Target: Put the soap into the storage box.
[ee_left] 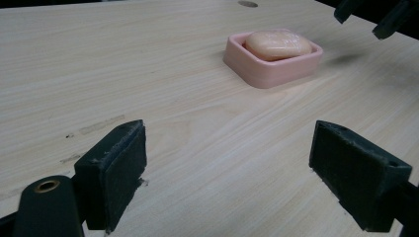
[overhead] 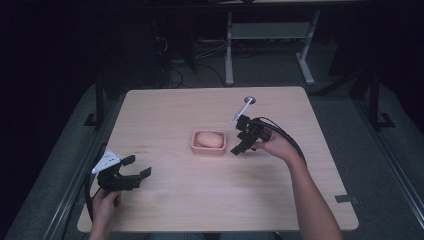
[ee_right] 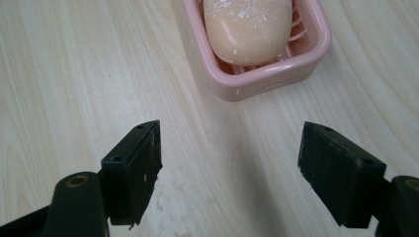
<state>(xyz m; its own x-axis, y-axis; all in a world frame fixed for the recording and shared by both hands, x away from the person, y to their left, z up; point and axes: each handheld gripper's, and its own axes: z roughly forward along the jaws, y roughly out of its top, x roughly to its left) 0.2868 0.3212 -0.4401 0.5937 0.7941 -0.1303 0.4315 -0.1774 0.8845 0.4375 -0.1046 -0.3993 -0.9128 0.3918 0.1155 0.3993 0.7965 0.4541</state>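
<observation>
The right tongs (overhead: 239, 144), jaws spread and empty, are hovering just beside the pink soap dish (overhead: 195, 146) at mid-surface (overhead: 165, 110), the soap bar (overhead: 209, 139) lying lengthwise toward them (the left tongs (overhead: 137, 168), also released, are waiting well apart from the dish).

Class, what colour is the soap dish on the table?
Pink; the soap dish shows best in the right gripper view.

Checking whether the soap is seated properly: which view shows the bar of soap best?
The right gripper view: the soap is close, seen from above, lying inside the pink dish. The left gripper view shows it low and side-on; the high view shows it small.
</observation>
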